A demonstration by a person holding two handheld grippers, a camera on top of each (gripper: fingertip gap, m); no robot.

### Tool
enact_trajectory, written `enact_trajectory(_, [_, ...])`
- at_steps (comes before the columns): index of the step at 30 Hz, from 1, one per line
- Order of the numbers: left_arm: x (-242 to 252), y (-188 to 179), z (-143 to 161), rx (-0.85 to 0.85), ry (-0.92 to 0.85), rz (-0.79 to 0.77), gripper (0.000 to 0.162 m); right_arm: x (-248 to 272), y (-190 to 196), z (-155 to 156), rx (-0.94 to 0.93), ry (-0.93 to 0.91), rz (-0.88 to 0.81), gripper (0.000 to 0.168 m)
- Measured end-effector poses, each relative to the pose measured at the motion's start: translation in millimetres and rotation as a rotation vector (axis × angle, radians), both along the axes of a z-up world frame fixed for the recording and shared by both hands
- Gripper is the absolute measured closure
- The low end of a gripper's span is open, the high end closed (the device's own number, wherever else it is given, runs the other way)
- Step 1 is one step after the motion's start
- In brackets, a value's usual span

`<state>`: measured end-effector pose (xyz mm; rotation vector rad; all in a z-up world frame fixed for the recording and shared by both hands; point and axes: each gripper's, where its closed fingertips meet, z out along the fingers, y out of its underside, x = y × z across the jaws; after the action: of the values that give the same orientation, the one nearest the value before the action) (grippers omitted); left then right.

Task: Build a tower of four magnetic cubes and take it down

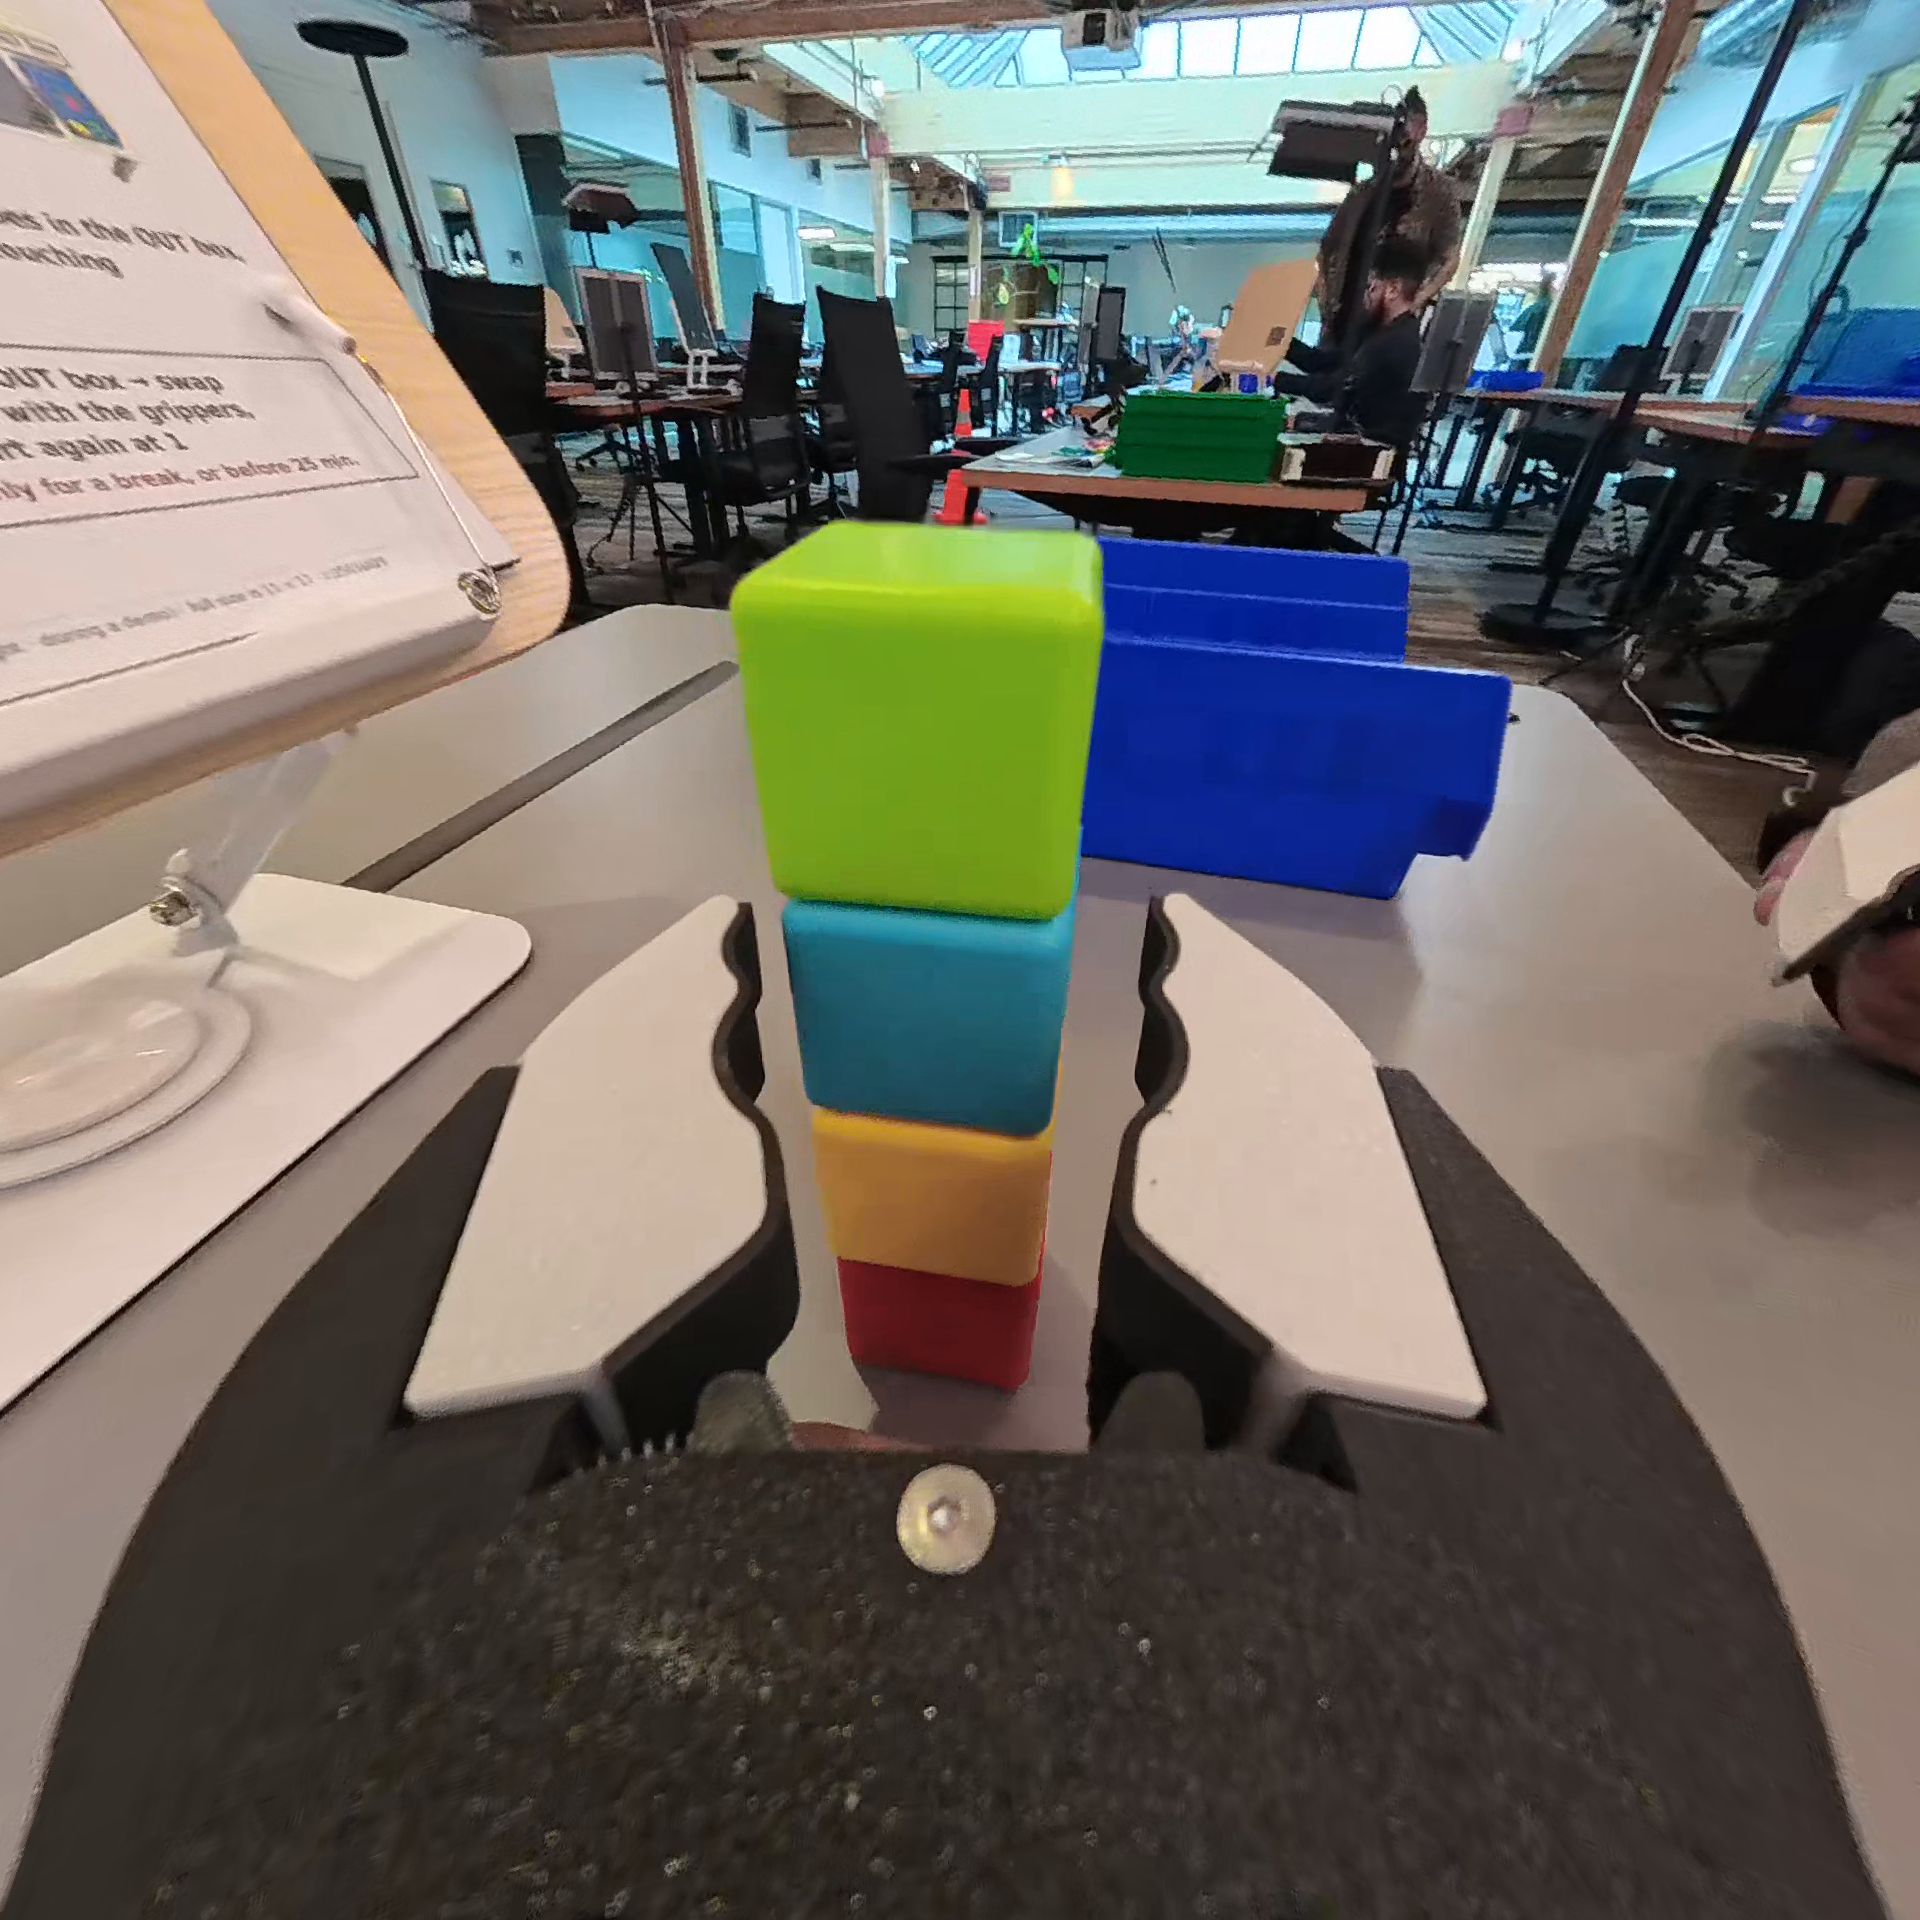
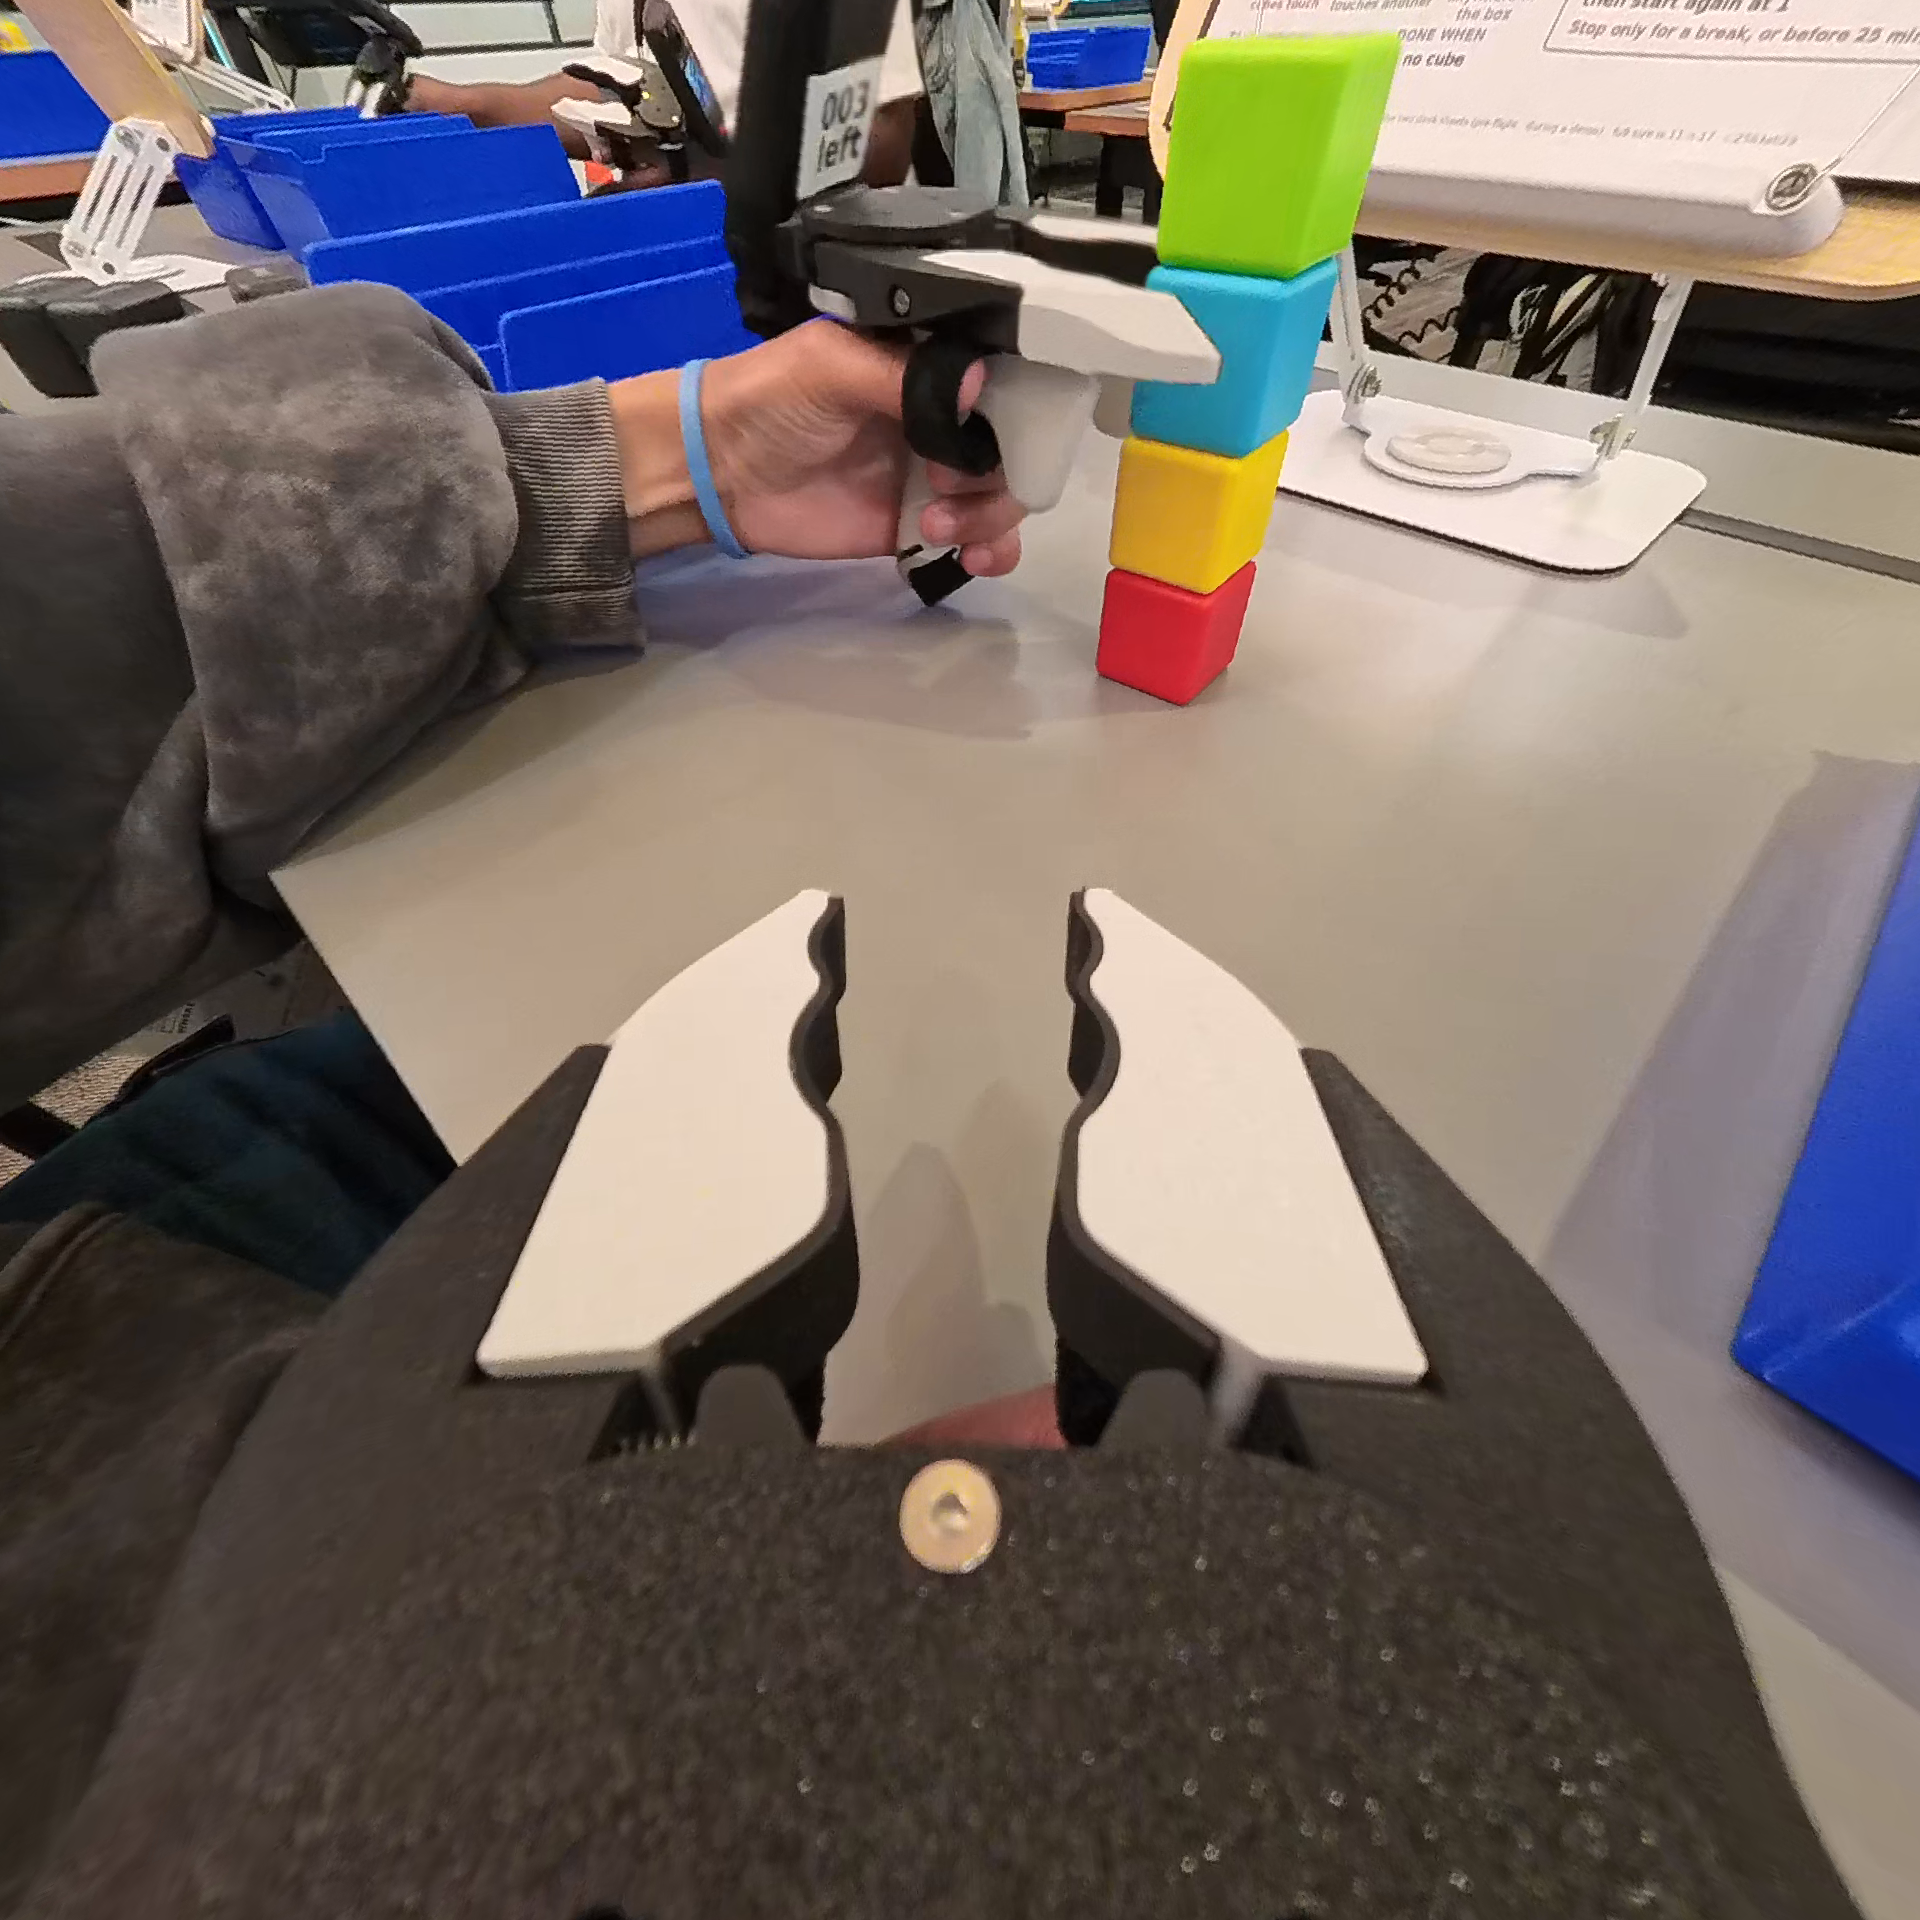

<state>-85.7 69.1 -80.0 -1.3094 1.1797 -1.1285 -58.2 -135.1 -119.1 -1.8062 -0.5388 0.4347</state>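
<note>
With all four magnetic cubes stacked, the tower (image 2: 1226, 353) stands upright on the grey table (image 2: 935, 790): red cube (image 2: 1169, 634) at the base, yellow cube (image 2: 1195, 509) on it, blue cube (image 2: 1242, 348) third, green cube (image 2: 1273, 151) on top. The left gripper (image 1: 948, 1039), held in a person's hand (image 2: 821, 457), sits level w/ the blue cube; in the left wrist view its fingers (image 1: 665, 1101) flank the stack w/ a slim gap each side, so jaws apart, not clamped. The right gripper (image 2: 954, 935) hangs low over bare table, well apart from the tower, jaws apart, holding nothing. A blue bin (image 1: 1288, 748) stands behind the stack; an instruction board on a white stand (image 1: 208, 416) is off to the left.

Judgement: build looks complete, take-down about to begin. Next move prob. calls for closing on one cube & breaking the magnetic hold w/o toppling the rest; the right gripper may need to come in & steady the lower cubes. Starting at the green cube would be the safer order.
</note>
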Motion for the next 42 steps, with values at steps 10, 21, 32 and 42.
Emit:
enact_trajectory(10, [3, -5, -9, 0.029, 0.037, -0.082, 0.113, -5, 2, 8, 0.018, -0.019, 0.036, 0.127])
enact_trajectory(21, [6, -17, -9, 0.007, 0.037, -0.177, 0.113, -7, 111, 135, 0.095, -0.563, 0.345, 0.115])
enact_trajectory(32, [1, -20, -9, -0.006, 0.032, -0.219, 0.113, -35, 193, 77, -0.117, -0.16, 0.496, 0.106])
enact_trajectory(42, [1, -24, -9, -0.005, 0.028, -0.243, 0.113, -53, 191, 67, -0.032, -0.039, 0.617, 0.118])
